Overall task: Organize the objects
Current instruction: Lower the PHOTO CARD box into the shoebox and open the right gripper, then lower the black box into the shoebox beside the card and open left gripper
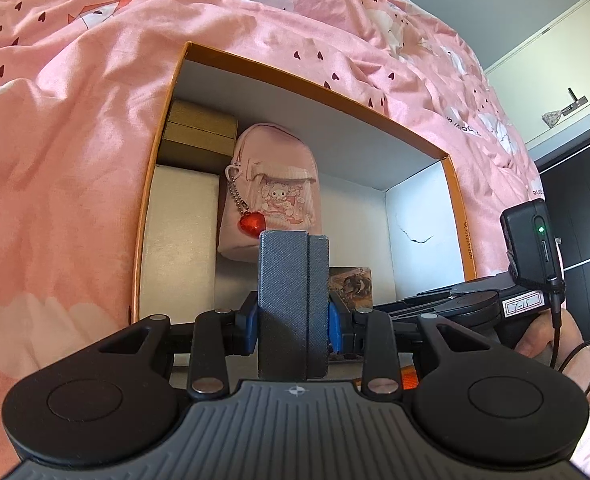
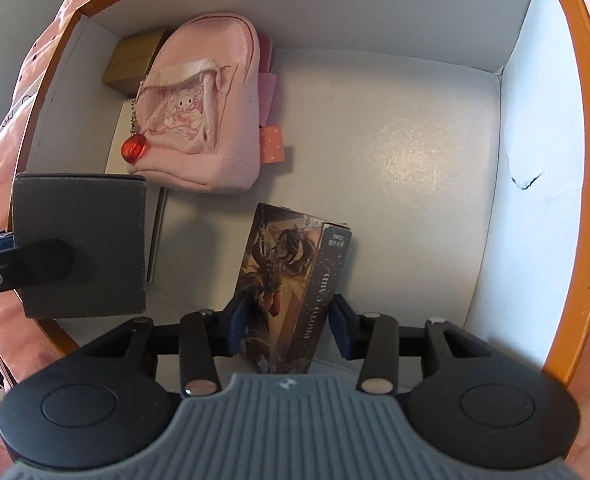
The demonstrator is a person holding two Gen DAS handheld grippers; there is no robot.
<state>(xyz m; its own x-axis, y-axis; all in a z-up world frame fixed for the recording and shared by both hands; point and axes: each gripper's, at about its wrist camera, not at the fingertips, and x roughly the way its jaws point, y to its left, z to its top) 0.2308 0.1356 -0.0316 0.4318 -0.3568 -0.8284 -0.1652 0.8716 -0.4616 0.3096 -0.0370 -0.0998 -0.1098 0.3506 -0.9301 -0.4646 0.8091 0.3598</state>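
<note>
Nearest to me, my left gripper (image 1: 294, 312) pinches a grey box (image 1: 293, 300) on edge between its blue pads, held upright so it can slide in narrow-side down. My right gripper (image 2: 291, 322) has its fingers around a photo card box (image 2: 291, 284), which is inside the orange-rimmed storage box (image 2: 575, 80) near its front wall; the left pad presses the card box, but a sliver of gap shows at the right pad, so I cannot tell whether I am gripping or letting go. The grey box hangs over the storage box's front-left rim, apparently waiting its turn. Farther in, a pink mini backpack (image 2: 203, 108) with a red heart charm (image 2: 134, 148) lies toward the back-left corner, partly on a cream flat box (image 1: 179, 240). Gold boxes (image 1: 199, 136) fill that far corner, packed tight to save floor space. A pink quilt (image 1: 55, 160) surrounds the storage box.
</note>
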